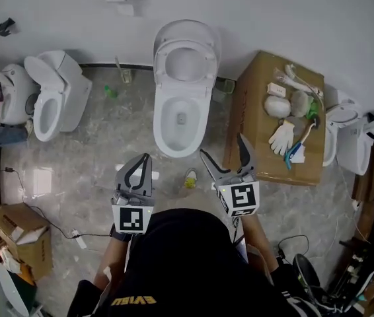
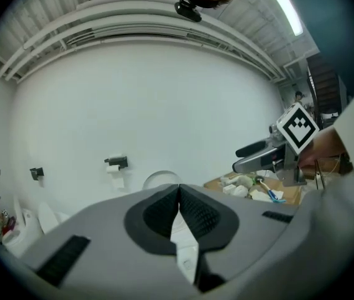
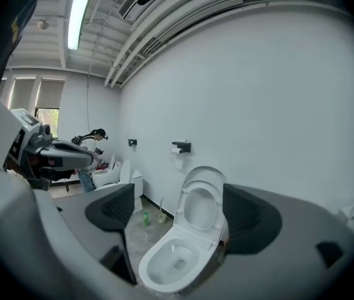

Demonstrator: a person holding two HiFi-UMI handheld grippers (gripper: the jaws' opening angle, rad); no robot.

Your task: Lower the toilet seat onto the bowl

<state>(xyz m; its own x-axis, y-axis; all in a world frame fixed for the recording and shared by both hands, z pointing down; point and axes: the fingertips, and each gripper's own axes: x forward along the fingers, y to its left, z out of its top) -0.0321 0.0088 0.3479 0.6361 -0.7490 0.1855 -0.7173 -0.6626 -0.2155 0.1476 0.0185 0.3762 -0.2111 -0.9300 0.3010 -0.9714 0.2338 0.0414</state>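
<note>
Left hand-held gripper (image 2: 178, 192) is pinched together, empty, well short of the toilet. Centre, the seat (image 1: 161, 55) stands upright by the wall, above the open bowl (image 1: 159, 125). Right hand-held gripper (image 1: 221, 149) gapes wide, empty. Likely still the approach: next, reach the seat's top edge and tip it forward.

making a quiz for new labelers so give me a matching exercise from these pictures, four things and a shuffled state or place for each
Things:
1. toilet seat
2. left gripper
3. right gripper
4. white glove

States or places:
A. jaws wide apart, holding nothing
B. lying on the cardboard box
C. raised upright, off the bowl
D. jaws shut, holding nothing

Pairs: 1-C, 2-D, 3-A, 4-B
</note>
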